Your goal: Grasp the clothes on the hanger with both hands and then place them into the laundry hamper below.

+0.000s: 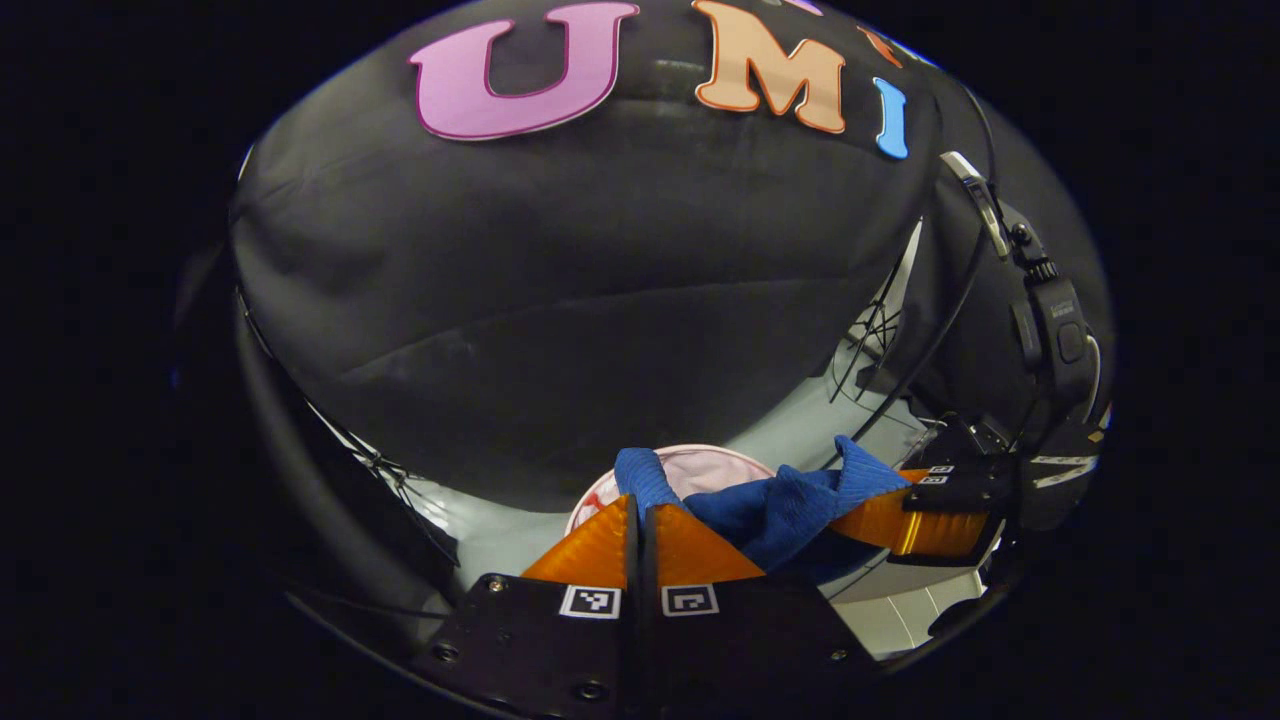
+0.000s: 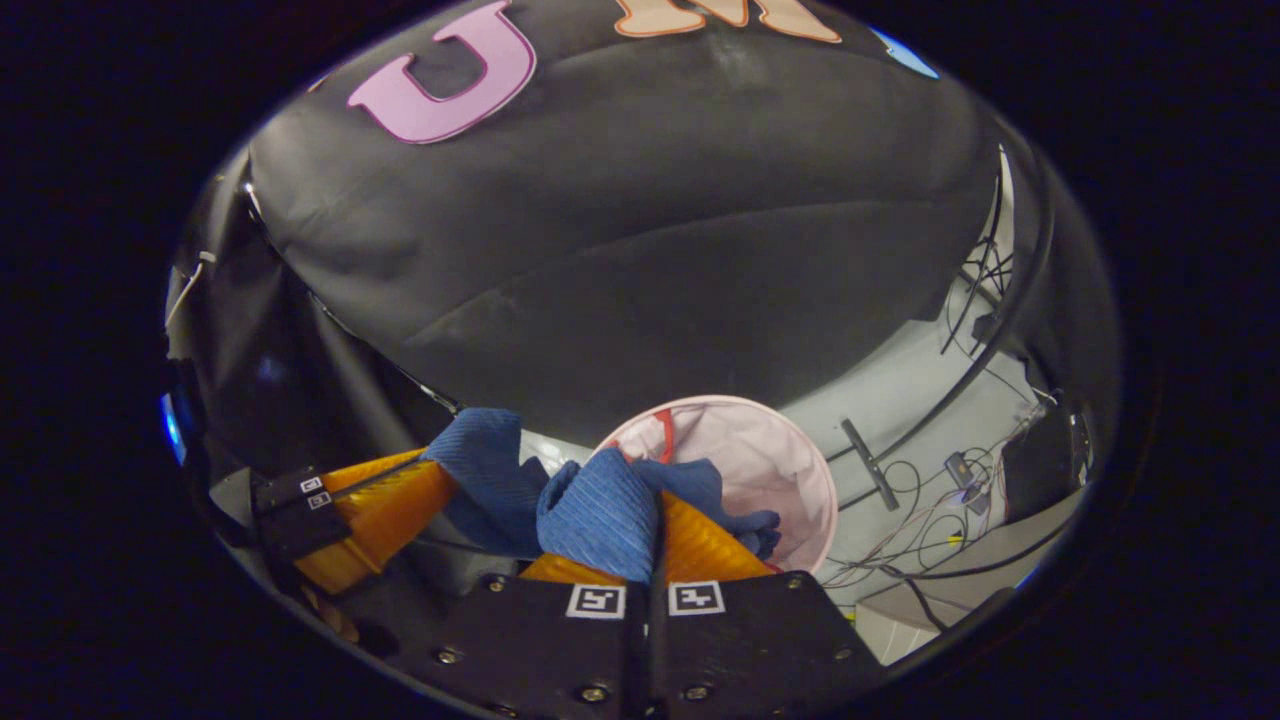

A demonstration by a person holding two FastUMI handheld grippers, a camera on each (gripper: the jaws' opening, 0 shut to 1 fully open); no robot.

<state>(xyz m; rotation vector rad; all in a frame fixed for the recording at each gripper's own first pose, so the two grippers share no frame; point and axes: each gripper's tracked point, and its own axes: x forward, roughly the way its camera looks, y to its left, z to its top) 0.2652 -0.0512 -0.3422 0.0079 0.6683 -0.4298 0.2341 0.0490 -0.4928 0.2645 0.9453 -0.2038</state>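
Note:
A blue ribbed garment [image 1: 780,505] hangs stretched between both grippers, above a round pink laundry hamper [image 1: 700,468] on the floor. In the left gripper view my left gripper [image 1: 640,500] is shut on one end of the cloth, and the right gripper [image 1: 885,500] pinches the other end farther off at the right. In the right gripper view my right gripper [image 2: 658,505] is shut on a fold of the blue garment [image 2: 600,510], and the left gripper [image 2: 425,470] holds its far end at the left. The pink hamper [image 2: 770,460] lies open just beyond, its inside partly hidden by the cloth.
The black cloth wall [image 1: 600,300] rises close behind the hamper. Loose cables [image 2: 930,510] and small devices lie on the pale floor to the hamper's right. A black device on a mount [image 1: 1050,330] stands at the right.

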